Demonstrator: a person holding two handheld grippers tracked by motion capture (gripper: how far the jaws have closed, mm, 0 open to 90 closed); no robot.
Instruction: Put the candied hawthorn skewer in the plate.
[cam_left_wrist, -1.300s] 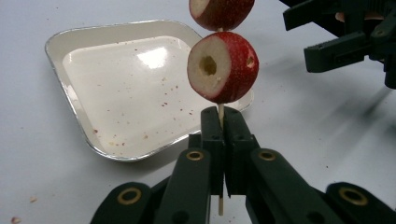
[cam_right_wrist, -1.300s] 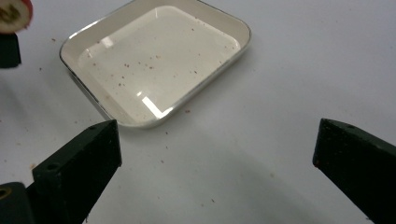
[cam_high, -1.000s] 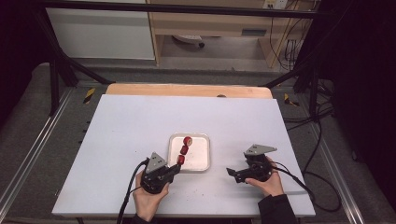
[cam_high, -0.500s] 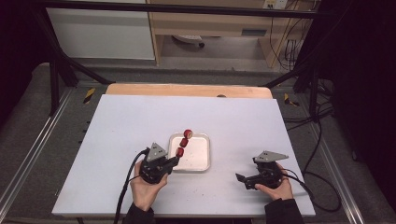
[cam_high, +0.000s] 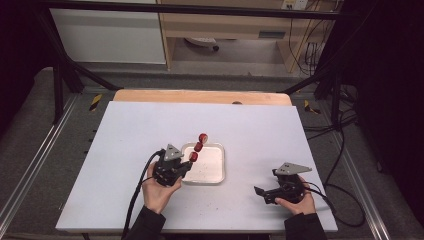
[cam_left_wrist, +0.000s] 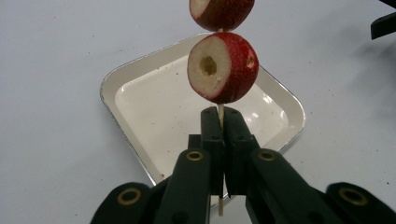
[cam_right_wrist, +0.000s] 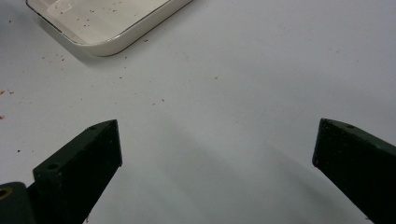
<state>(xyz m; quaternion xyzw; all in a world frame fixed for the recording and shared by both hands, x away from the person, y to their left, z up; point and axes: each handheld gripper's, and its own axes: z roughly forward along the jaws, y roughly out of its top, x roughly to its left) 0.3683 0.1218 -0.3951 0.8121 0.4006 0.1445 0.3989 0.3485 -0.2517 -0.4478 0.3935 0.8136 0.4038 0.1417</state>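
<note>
A: left gripper (cam_left_wrist: 223, 122) status?
B: Clamped tight on the skewer (cam_left_wrist: 220, 114), red fruit slices (cam_left_wrist: 222, 66) on it, tilted up over the white tray (cam_left_wrist: 140, 70).
A: right gripper (cam_right_wrist: 217, 154)?
B: Jaws wide apart, nothing between them, low over the table (cam_right_wrist: 261, 79) beside the tray.

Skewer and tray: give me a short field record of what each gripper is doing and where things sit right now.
left gripper: shut on the skewer's thin stick
skewer: three red fruit pieces on it, held tilted above the tray, pointing away from the person
fruit pieces: red skin, pale cut face with a hole
tray: white, shallow, nothing in it but red specks
right gripper: open, nothing between its jaws, over bare table to the right of the tray
table: white top
</note>
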